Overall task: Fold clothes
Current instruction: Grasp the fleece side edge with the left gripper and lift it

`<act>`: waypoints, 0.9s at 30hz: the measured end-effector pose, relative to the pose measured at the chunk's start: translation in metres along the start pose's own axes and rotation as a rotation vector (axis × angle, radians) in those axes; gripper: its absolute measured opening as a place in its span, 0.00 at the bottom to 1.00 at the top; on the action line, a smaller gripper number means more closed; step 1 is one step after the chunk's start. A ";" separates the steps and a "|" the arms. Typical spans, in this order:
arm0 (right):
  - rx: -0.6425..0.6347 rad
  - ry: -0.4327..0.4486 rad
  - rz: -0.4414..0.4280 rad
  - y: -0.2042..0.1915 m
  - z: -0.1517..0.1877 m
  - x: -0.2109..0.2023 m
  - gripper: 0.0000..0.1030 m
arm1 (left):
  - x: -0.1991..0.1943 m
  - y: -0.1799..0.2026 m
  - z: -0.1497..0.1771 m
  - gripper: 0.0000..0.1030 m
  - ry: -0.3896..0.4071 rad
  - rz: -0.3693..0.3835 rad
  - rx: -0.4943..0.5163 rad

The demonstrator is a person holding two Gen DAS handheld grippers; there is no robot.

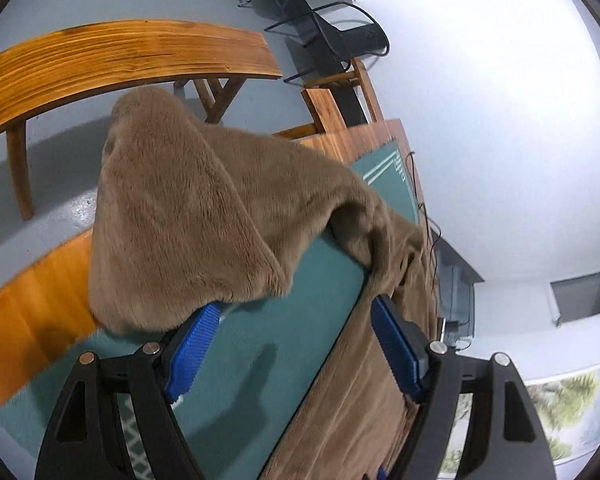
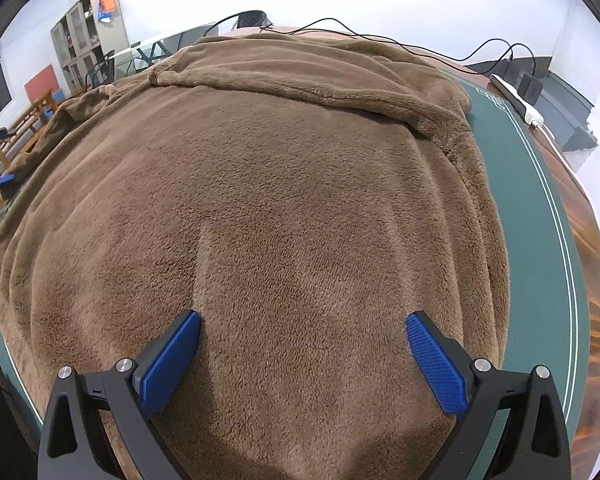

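Note:
A brown fleece garment (image 2: pixel 284 184) lies spread over the green mat (image 2: pixel 540 264) on the table. My right gripper (image 2: pixel 304 316) stands open over its near part, with its fingertips (image 2: pixel 190 320) at the fleece surface and nothing pinched. In the left wrist view, which is rolled sideways, a loose flap of the garment (image 1: pixel 188 216) bulges over the mat (image 1: pixel 260 344) and the table edge. My left gripper (image 1: pixel 296 304) is open beside it. The flap's edge covers the tip of one blue pad (image 1: pixel 194 348), and the other pad (image 1: pixel 396 344) lies against the flat fleece.
A wooden bench (image 1: pixel 120 56) and a black chair (image 1: pixel 340 36) stand on the floor beyond the table. A black cable (image 2: pixel 380 38) and a white power strip (image 2: pixel 518 98) lie at the far right of the table. A cabinet (image 2: pixel 86 36) stands at the far left.

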State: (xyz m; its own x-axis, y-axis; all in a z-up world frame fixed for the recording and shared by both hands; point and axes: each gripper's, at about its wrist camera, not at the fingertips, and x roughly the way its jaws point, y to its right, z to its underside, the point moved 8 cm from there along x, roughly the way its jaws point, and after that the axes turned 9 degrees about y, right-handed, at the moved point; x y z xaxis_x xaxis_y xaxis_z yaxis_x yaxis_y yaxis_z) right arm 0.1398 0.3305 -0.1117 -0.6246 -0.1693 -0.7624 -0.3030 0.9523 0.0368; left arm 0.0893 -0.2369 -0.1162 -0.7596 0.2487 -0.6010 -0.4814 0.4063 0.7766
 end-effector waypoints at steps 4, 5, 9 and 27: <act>0.004 0.001 0.004 0.000 0.000 0.000 1.00 | 0.011 -0.009 -0.004 0.78 -0.048 0.018 -0.067; 0.004 0.001 0.005 0.000 0.000 0.000 1.00 | 0.013 -0.008 -0.001 0.78 -0.059 0.022 -0.074; 0.006 0.001 0.006 0.000 -0.001 0.000 1.00 | 0.017 -0.006 0.013 0.78 -0.096 0.012 -0.057; 0.008 0.008 0.006 -0.001 -0.002 0.000 1.00 | 0.026 -0.033 -0.006 0.67 -0.045 0.014 -0.265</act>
State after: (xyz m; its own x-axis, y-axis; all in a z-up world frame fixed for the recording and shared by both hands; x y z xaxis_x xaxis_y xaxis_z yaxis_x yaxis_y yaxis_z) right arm 0.1390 0.3295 -0.1106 -0.6323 -0.1656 -0.7569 -0.2933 0.9553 0.0360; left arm 0.0824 -0.2487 -0.1562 -0.7497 0.2938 -0.5929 -0.5730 0.1599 0.8038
